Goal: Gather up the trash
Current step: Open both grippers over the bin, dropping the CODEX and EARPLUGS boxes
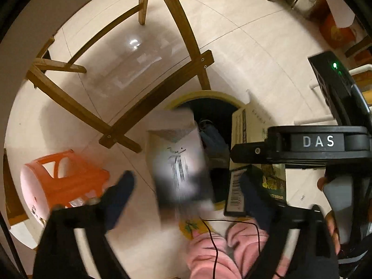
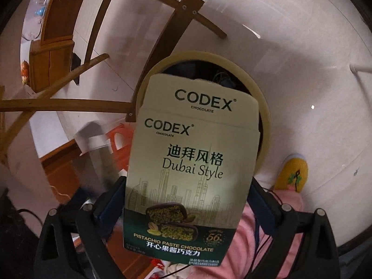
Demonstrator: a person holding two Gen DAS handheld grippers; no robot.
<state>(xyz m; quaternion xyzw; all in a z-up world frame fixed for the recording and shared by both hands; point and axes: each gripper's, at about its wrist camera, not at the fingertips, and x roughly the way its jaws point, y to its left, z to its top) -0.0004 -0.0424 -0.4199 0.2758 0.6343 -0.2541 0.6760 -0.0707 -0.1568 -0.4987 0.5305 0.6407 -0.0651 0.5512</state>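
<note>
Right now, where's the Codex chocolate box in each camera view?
Left wrist: chocolate box at right of centre, seen edge-on, over the bin.
Right wrist: fills the centre, front face toward the camera, held in the right hand-held gripper.
Shared landmark: the round bin behind it.

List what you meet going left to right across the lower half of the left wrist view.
Orange plastic stool → blurred white-and-black carton, loose between the open jaws of the left gripper → chocolate box → right gripper.
</note>
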